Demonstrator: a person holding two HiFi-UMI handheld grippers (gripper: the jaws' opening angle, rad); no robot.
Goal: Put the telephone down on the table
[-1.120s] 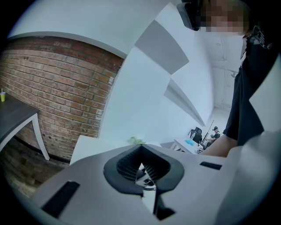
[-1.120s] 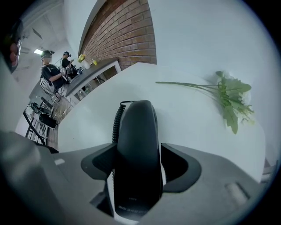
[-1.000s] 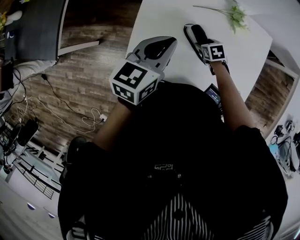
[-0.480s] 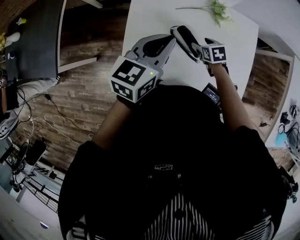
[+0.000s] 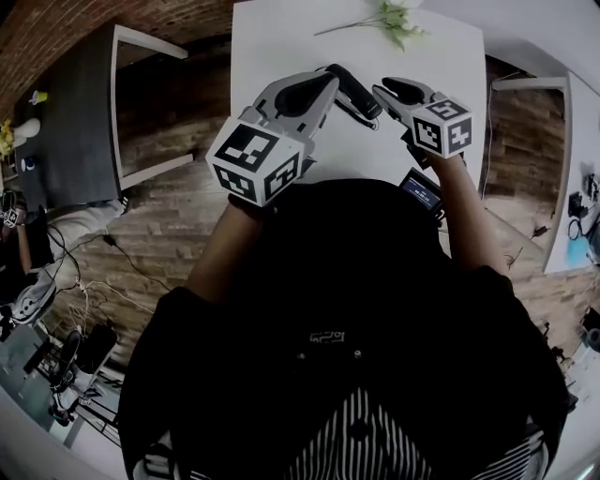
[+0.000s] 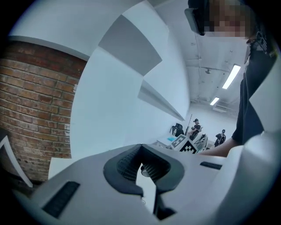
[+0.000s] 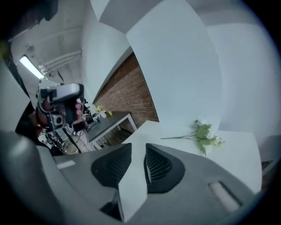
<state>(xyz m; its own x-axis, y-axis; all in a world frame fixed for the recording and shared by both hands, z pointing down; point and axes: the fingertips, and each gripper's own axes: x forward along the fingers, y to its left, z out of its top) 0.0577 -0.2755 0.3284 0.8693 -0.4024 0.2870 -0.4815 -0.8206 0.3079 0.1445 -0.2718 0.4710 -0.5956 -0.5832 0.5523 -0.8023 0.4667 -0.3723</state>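
The black telephone handset (image 5: pixel 352 90) is over the white table (image 5: pixel 272 37), slanting between my two grippers. My left gripper (image 5: pixel 323 89) has its tip right beside the handset's left side; whether they touch I cannot tell. In the left gripper view its jaws stand together with only a thin slit and no handset between them. My right gripper (image 5: pixel 386 92) is just right of the handset. Its jaws (image 7: pixel 138 165) are closing, a narrow gap still shows, and only bare table is seen through it.
A green flower sprig (image 5: pixel 389 17) (image 7: pixel 203 134) lies at the table's far side. A small dark device with a lit screen (image 5: pixel 422 190) sits at the near edge by my right arm. A dark table (image 5: pixel 84 103) stands to the left over the wood floor.
The handset has moved left, from in front of the right gripper to beside the left gripper's tip. The right gripper is now apart from it, and both grippers have come closer together.
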